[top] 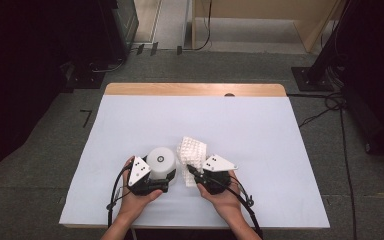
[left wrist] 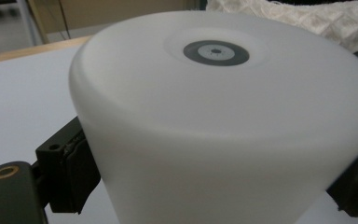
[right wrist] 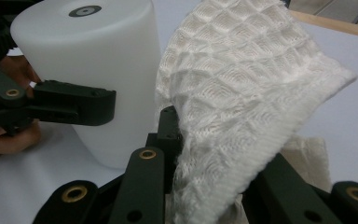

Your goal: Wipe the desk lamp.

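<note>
Between the left gripper (top: 164, 179) jaws stands a white cylinder (top: 161, 162), upright on the worktop (top: 260, 130), dark ring mark on its top face. Both black pads press its side wall, one on each flank, seen close in the left gripper view (left wrist: 205, 186); jaws spread wide around it. Just right of that gripper, the right gripper (top: 192, 171) is pinched nearly closed on a white waffle-weave cloth (top: 192, 152). Cloth rises from its jaws and flops forward and to the right, hanging free above the worktop; more cloth is bunched under the gripper. In the right gripper view the cloth (right wrist: 242, 93) is just beside the cylinder (right wrist: 93, 70); touching or not, cannot tell. Left gripper's near jaw lies across the cylinder's side there. Each gripper sits in one of the person's hands at the near worktop edge.
</note>
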A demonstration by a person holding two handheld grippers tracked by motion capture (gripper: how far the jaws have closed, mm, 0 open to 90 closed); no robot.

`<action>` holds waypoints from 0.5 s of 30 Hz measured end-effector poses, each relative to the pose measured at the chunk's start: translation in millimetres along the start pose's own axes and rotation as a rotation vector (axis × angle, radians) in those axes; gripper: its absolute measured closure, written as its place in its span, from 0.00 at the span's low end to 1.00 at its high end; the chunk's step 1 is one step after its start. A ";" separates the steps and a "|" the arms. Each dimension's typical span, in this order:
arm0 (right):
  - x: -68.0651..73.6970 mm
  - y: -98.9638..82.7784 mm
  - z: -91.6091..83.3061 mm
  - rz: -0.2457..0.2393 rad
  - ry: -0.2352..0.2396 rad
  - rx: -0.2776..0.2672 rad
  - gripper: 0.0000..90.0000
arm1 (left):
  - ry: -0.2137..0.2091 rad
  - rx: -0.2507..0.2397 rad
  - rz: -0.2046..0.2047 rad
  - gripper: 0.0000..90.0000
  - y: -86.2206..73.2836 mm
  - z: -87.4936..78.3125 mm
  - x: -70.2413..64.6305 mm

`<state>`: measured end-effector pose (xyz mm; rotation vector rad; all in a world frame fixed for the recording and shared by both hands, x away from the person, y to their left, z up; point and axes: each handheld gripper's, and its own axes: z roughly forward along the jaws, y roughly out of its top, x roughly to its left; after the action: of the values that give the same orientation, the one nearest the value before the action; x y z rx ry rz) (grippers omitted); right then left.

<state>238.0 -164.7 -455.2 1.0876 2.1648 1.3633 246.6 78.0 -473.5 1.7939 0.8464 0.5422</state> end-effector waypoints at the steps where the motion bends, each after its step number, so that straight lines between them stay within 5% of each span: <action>1: -0.1 0.1 -0.1 0.000 -0.002 0.000 0.83 | -0.002 -0.007 -0.018 0.08 0.9 -0.8 -0.8; 6: -1.1 -0.7 0.0 0.010 -0.016 -0.003 0.81 | 0.035 0.005 -0.040 0.07 1.9 0.2 -5.0; 12: 0.0 -4.8 4.8 0.007 -0.014 0.018 0.80 | 0.131 0.033 -0.046 0.08 1.4 4.6 -15.8; 15: 0.9 -6.7 7.4 0.007 -0.016 0.030 0.80 | 0.137 0.036 -0.043 0.09 1.6 4.4 -16.2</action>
<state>239.4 -161.3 -464.5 1.1148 2.1787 1.3253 239.6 62.6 -473.2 1.7824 0.9920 0.6315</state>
